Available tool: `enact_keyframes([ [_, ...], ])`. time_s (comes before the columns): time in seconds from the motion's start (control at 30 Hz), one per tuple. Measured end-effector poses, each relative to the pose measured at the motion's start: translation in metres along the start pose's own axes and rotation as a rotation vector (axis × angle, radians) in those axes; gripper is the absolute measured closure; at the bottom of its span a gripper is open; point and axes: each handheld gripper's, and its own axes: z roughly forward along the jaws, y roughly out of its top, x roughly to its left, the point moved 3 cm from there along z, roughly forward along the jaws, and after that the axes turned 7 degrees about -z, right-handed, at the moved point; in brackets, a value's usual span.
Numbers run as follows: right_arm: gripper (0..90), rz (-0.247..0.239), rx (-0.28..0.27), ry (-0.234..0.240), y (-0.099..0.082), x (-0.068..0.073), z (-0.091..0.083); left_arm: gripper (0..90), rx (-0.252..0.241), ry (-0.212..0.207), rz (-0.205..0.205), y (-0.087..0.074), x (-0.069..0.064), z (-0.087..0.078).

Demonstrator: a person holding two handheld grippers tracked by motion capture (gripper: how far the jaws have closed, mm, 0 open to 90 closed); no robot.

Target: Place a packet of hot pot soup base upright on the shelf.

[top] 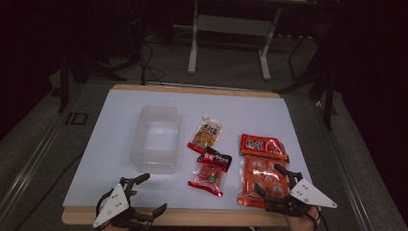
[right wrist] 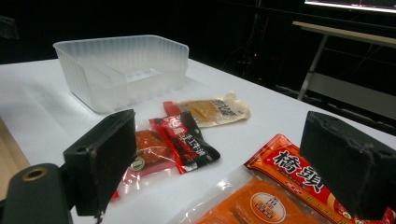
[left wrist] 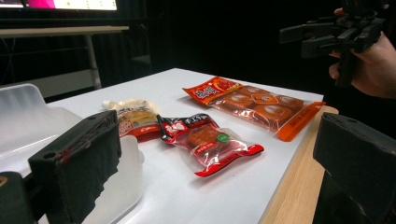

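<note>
Right gripper point(top: 278, 180) is hanging over the near end of the big orange snack pack point(top: 262, 171), jaws spread wide with nothing pinched between them; can't tell if it's actually touching the wrapper. Its own view shows the two black jaws well apart with that orange pack point(right wrist: 275, 196) below. Left gripper point(top: 151, 195) is spread apart too, empty, sitting at the near edge of the table point(top: 96, 144) just in front of the clear plastic bin point(top: 156, 139). Between bin and orange pack lie two smaller packets: a red and black one point(top: 210, 172) nearer, a beige pouch point(top: 207, 134) touching it behind.
</note>
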Motion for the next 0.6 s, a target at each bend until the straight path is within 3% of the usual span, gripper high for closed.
enact_keyframes([
  [0.2, 10.9, -0.018, -0.007, 0.004, 0.0019, 0.0019, -0.0004, 1.4, 0.014, 0.016, 0.008, -0.0002, -0.0008, 0.0008],
  [0.6, 10.9, -0.023, 0.007, 0.033, 0.0013, 0.0056, 0.002, 1.4, 0.017, 0.004, 0.012, -0.001, -0.0024, 0.0026],
])
